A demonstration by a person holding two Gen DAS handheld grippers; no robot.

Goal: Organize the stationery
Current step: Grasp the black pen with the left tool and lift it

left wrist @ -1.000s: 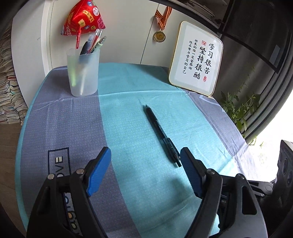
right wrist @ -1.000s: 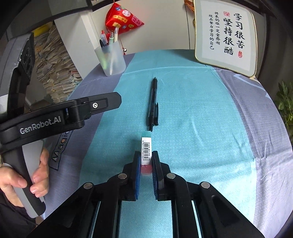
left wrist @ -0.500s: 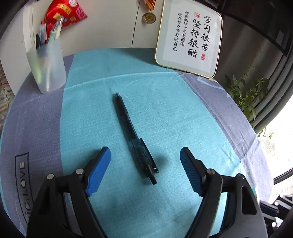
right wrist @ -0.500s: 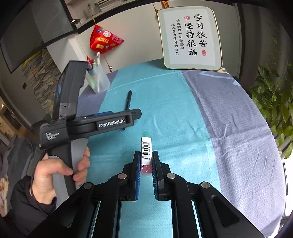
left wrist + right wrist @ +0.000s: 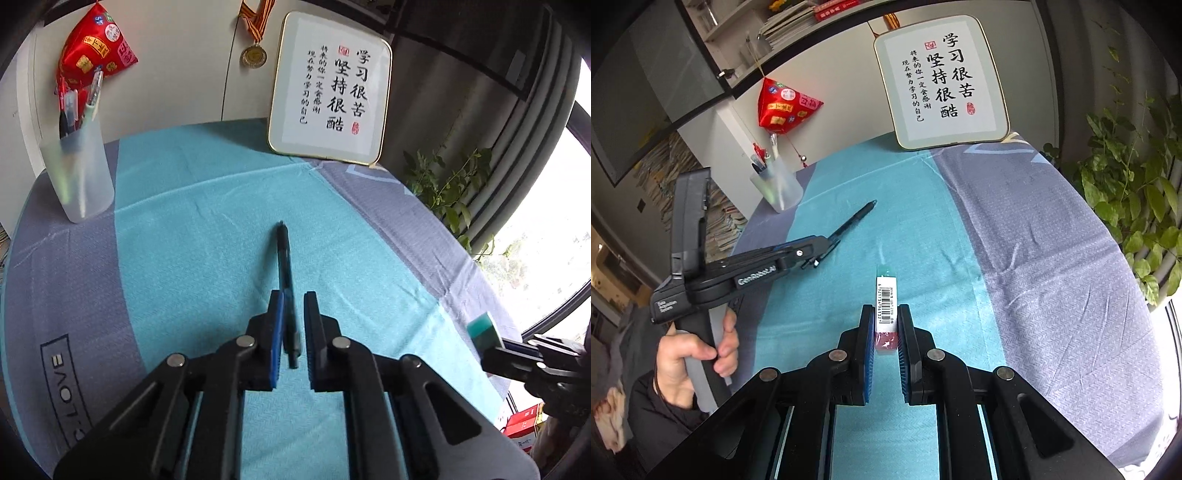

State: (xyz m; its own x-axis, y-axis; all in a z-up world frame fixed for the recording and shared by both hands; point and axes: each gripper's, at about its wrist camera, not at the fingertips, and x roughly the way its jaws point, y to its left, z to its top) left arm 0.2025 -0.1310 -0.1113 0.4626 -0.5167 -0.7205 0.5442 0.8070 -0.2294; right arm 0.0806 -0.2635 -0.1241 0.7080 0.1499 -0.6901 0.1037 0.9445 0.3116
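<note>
Left gripper [image 5: 293,325] jaws just closed on the black pen [image 5: 285,269] at its clip end, mid-tablecloth [image 5: 184,258]. Pen: light, stiff, slick; may pivot. Right gripper [image 5: 886,328] clamps eraser [image 5: 885,306], near right edge.

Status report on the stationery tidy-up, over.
Left gripper jaws just closed on the pen, pen on the cloth. Right gripper shut on the eraser. Cup far left, path clear.

A framed calligraphy board [image 5: 330,86] leans at the back of the cloth-covered counter [image 5: 207,229], a medal [image 5: 254,55] and red pouch [image 5: 94,50] hang on the wall, a plant [image 5: 1126,192] alongside.
</note>
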